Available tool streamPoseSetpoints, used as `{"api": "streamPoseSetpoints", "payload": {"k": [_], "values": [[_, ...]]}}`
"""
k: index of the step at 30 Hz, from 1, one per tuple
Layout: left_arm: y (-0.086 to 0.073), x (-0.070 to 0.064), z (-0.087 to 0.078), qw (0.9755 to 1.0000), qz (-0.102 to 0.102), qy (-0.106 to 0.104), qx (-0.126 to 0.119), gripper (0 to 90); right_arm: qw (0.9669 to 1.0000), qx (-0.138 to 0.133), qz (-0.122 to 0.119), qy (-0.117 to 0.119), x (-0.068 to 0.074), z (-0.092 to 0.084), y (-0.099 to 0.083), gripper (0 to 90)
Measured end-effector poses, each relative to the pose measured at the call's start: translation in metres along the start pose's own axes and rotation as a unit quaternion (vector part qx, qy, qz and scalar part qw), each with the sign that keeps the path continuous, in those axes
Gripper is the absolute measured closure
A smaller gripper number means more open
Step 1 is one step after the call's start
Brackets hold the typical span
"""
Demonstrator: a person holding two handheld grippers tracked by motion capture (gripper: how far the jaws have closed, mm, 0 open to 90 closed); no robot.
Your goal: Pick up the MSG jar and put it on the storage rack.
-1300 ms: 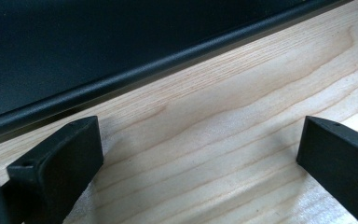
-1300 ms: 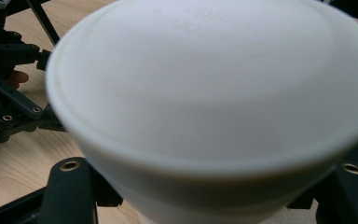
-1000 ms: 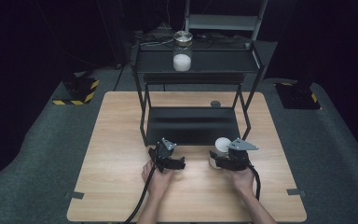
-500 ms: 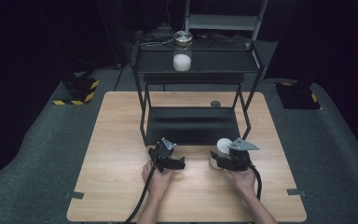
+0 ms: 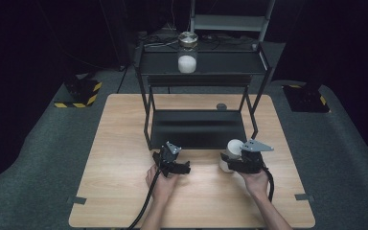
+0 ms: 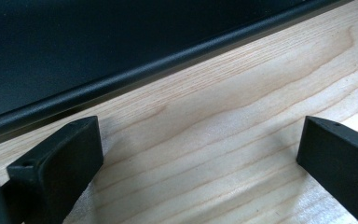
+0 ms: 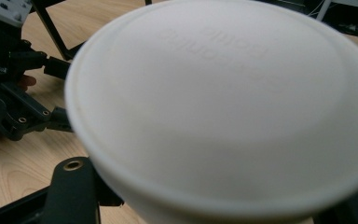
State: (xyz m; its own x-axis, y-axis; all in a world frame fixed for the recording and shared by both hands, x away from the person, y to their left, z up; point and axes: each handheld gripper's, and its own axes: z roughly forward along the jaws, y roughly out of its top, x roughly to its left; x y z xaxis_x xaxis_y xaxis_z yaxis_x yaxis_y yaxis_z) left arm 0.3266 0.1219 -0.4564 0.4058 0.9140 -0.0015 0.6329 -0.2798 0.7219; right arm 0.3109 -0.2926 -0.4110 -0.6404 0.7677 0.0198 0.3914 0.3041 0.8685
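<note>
"Wooden table, right? What stood on it, seen from the high view?"

"A black rack stood at the far part of the table. On the rack's top shelf was a glass jar with white stuff in it. Just in front of the rack, the right gripper had a white cup. The left gripper rested in front of the rack too, well apart from the cup. A small dark round thing lay behind the rack's lower shelf."

"And from the left gripper view?"

"Its two black jaws stood wide apart, with bare wood between them. They held nothing. The rack's low edge ran just past them."

"And the right gripper view?"

"The white cup was very close and blurry. I saw its round flat end, so I think it was tipped toward the camera. The jaws sat at both sides of it, pressed on it. The left gripper was off to the side, in front of the rack."

"How should the person do this part well?"

"Nobody said what the job was. I guess the cup was meant to go on the rack. So hold it snug, not too hard, because a thin cup could squash. Lift it slowly, turn it upright, and keep it off the rack's legs."
</note>
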Motion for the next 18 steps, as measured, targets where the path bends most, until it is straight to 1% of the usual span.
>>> {"api": "streamPoseSetpoints", "payload": {"k": [5, 9, 13, 18], "values": [[0.000, 0.000, 0.000, 1.0000, 0.000, 0.000, 0.000, 0.2, 1.0000, 0.004, 0.001, -0.001, -0.005, -0.006, 0.010, 34.1], [0.000, 0.000, 0.000, 1.0000, 0.000, 0.000, 0.000, 0.2, 0.9999, 0.009, -0.006, 0.000, -0.009, -0.013, 0.020, 34.2], [0.000, 0.000, 0.000, 1.0000, -0.001, 0.000, -0.001, 0.2, 0.9999, 0.010, -0.011, 0.004, -0.012, -0.020, 0.033, 34.3], [0.000, 0.000, 0.000, 1.0000, -0.001, 0.000, -0.001, 0.2, 0.9997, 0.013, -0.012, 0.014, -0.017, -0.029, 0.055, 34.3]]}}
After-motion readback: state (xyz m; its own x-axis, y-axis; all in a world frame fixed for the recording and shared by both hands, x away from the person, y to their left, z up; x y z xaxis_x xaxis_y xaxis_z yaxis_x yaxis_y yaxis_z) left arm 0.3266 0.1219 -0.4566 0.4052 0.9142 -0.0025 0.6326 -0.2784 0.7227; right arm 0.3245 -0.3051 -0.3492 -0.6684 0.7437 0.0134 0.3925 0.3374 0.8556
